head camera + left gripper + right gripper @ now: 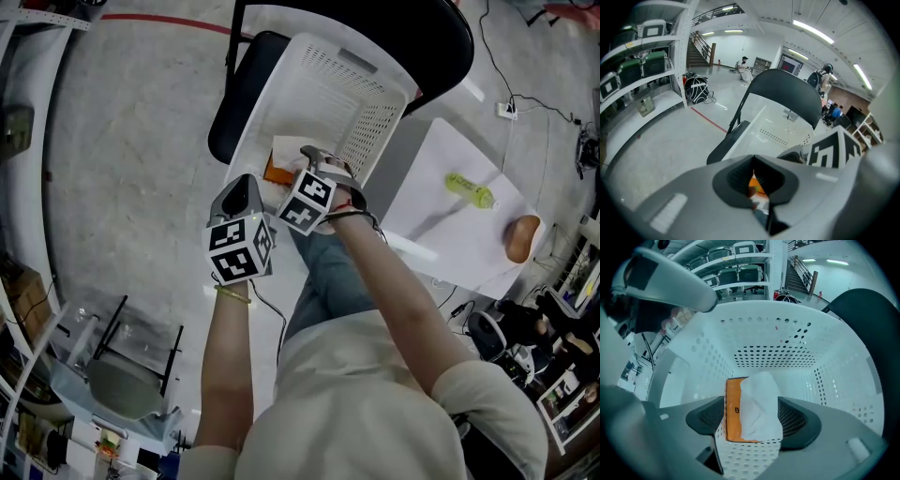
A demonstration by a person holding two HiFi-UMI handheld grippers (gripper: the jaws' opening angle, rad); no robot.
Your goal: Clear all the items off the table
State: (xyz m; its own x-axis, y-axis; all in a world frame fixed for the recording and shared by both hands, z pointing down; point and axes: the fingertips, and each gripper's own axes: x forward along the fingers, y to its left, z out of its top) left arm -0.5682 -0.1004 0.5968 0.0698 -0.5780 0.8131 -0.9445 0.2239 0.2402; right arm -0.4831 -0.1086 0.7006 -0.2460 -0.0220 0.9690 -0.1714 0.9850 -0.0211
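An orange tissue pack (733, 411) with a white tissue sticking out lies on the floor of the white perforated basket (768, 341). My right gripper (752, 417) points steeply down into the basket with its jaws wide on either side of the pack, and the pads do not press on it. In the head view the right gripper (305, 161) hangs over the pack (280, 161) at the near end of the basket (328, 84). My left gripper (245, 185) is held just left of the basket's rim. The left gripper (757, 182) is shut with nothing in it.
The basket rests on a black folding chair (232, 105). To the right stands a white table (441, 230) with a yellow-green bottle (469, 189) and a brown rounded item (522, 238) on it. Metal shelving (642, 61) lines the left side of the room.
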